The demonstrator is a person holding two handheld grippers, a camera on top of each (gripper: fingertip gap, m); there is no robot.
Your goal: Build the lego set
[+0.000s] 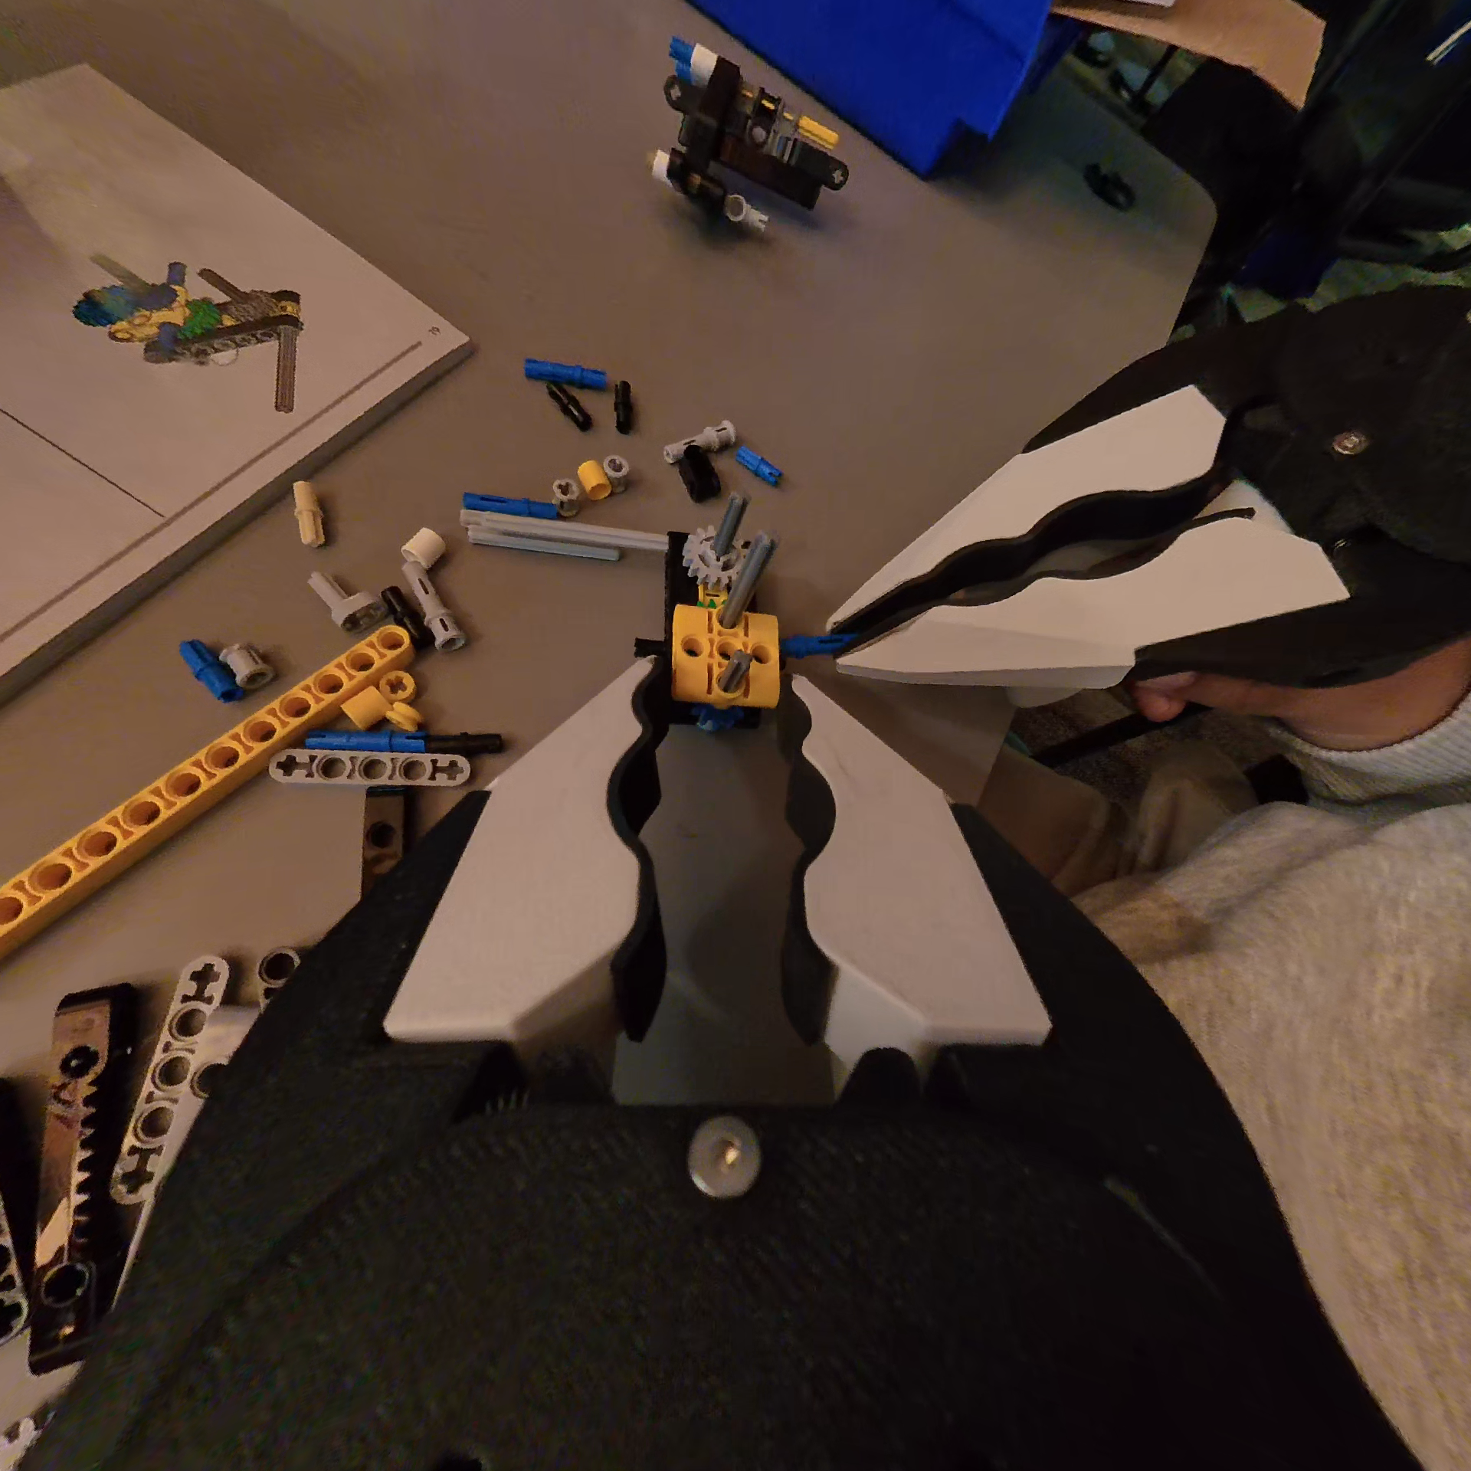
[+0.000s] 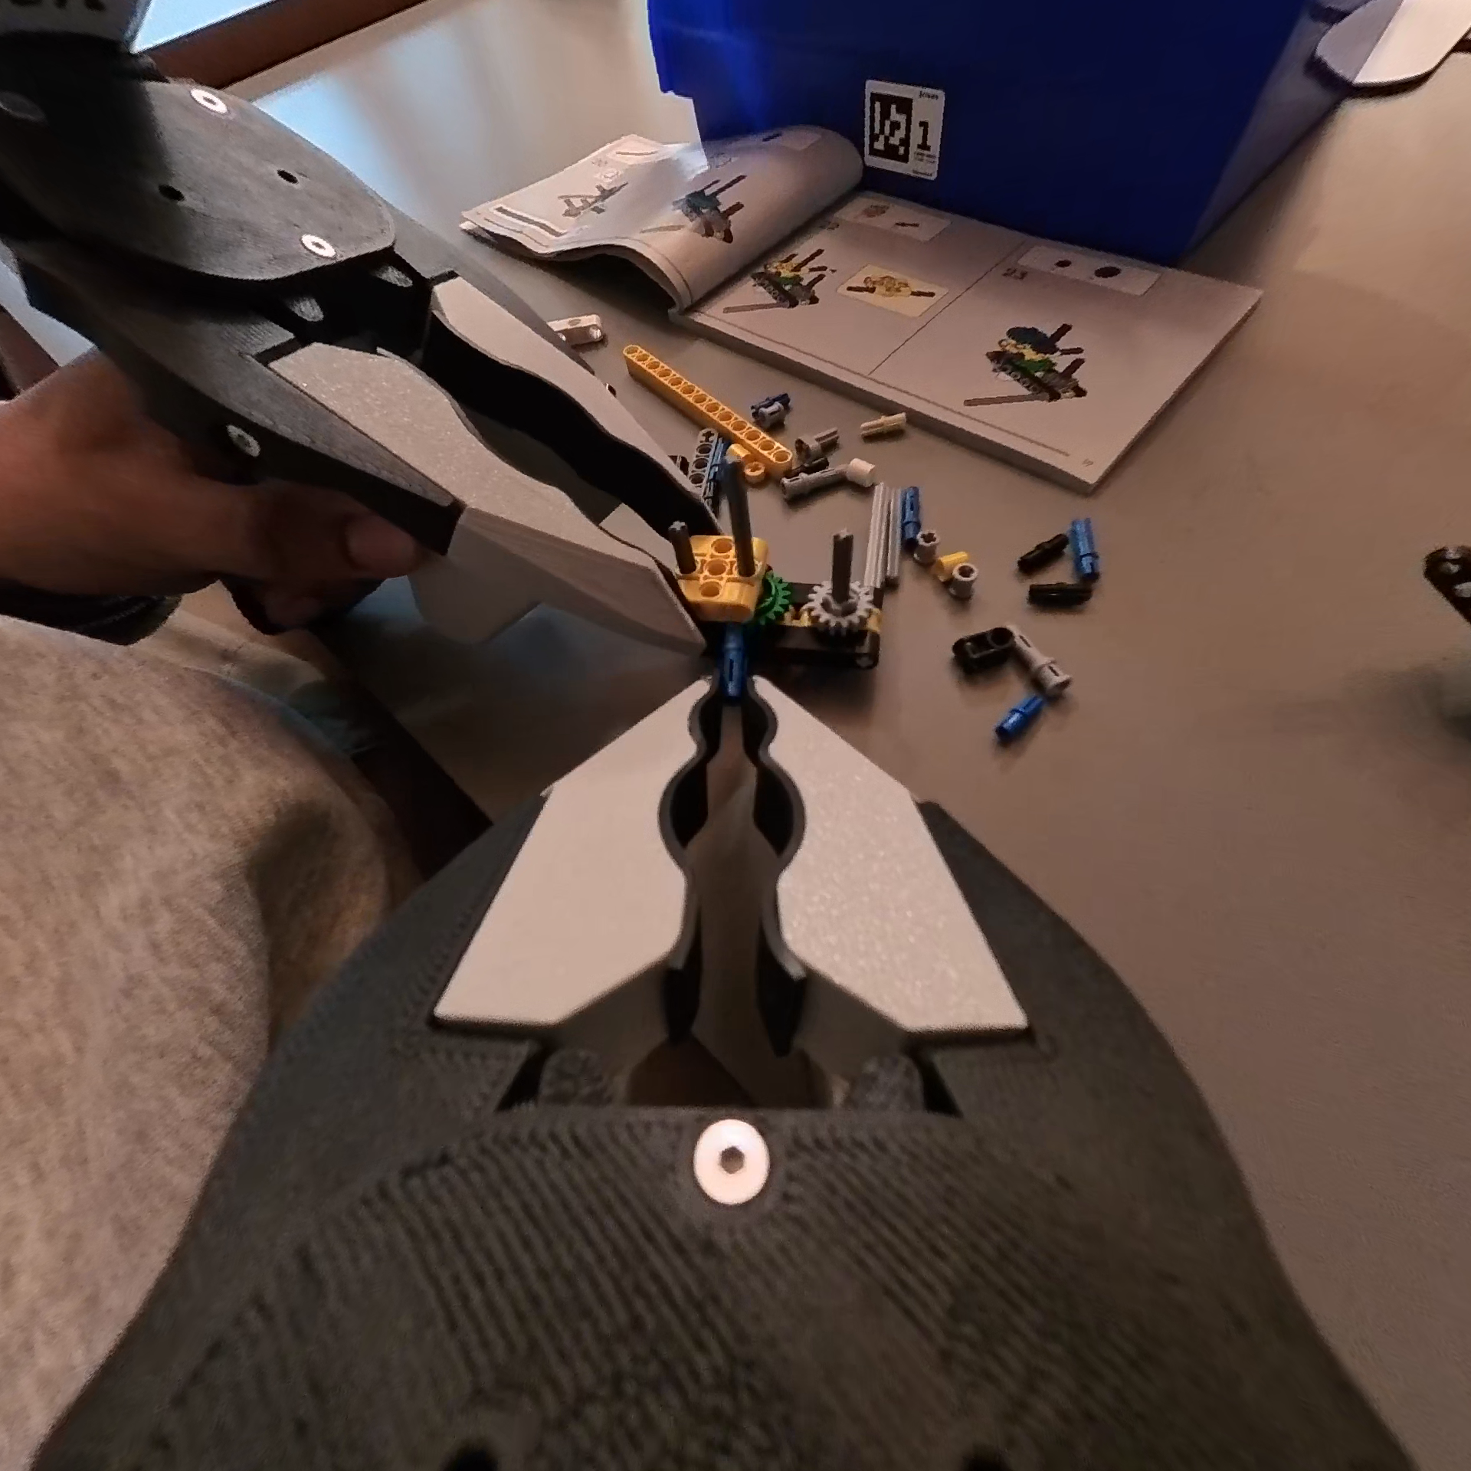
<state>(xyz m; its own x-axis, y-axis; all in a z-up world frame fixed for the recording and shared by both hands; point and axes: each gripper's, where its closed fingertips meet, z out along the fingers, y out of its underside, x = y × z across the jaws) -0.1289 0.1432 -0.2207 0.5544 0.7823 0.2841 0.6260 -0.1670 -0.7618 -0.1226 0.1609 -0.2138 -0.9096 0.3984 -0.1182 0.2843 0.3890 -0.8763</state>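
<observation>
My left gripper (image 1: 723,686) is shut on a small lego assembly (image 1: 723,653): a yellow holed block with grey axles, a grey gear and black beams, resting on the table. In the right wrist view the assembly (image 2: 720,577) also shows a green gear. My right gripper (image 2: 734,691) is shut on a blue pin (image 2: 734,657) and holds its tip against the side of the yellow block. In the left wrist view the right gripper (image 1: 836,637) comes in from the right with the blue pin (image 1: 808,645) touching the block.
Loose pins, axles and connectors lie left of the assembly, with a long yellow beam (image 1: 199,784) and a white short beam (image 1: 370,768). An open instruction booklet (image 1: 159,334) lies at the left. A second dark sub-assembly (image 1: 748,139) stands by a blue bin (image 2: 995,95). My left and right fingertips are right by each other.
</observation>
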